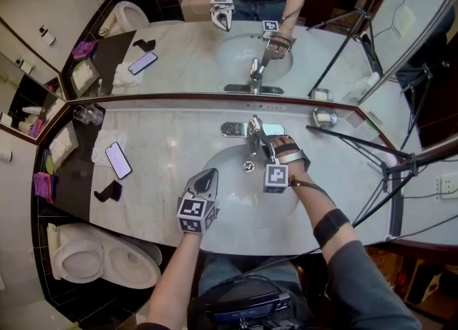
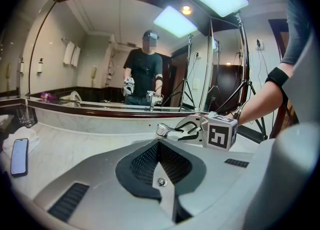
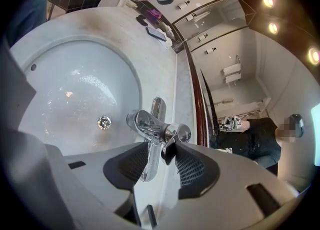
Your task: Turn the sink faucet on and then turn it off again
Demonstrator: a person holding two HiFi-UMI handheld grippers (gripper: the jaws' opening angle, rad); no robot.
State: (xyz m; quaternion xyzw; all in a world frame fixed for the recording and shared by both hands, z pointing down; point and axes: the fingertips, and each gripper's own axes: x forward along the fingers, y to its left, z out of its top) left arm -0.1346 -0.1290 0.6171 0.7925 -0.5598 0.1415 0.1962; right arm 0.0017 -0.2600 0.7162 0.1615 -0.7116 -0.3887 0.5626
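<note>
Faucet: chrome single-lever faucet [image 3: 159,124] on the back rim of the sink basin [image 3: 75,84], just below the mirror [image 1: 179,56]. The spout reaches over the drain [image 3: 104,122]. No stream shows, though the basin is beaded with drops.
Lever: the lever [image 3: 150,161] is a slim polished bar running from the faucet body back toward the camera in the right gripper view.
Right gripper: the right gripper [image 3: 157,156] is angled down onto the faucet and appears clenched on the lever, one pad on each side, with the hold near the jaw tips.
Risk, slip: the lever is smooth, possibly wet metal held only at the tips, so it could slide out mid-lift and leave the water state unchanged.
Risk, overtravel: a hard lift could open the flow fully and splash off the basin wall onto the rim.
Risk, sideways load: a twist in place of a lift would change the temperature rather than the flow.
Left gripper: the left gripper [image 2: 159,146] has its jaws closed together with nothing between them. It hangs over the near side of the basin, well apart from the faucet, and could be splashed there.
Countertop: the marble countertop [image 1: 164,149] has a phone [image 1: 118,159] lying to the left, near enough to be sprayed if the water spatters.
</note>
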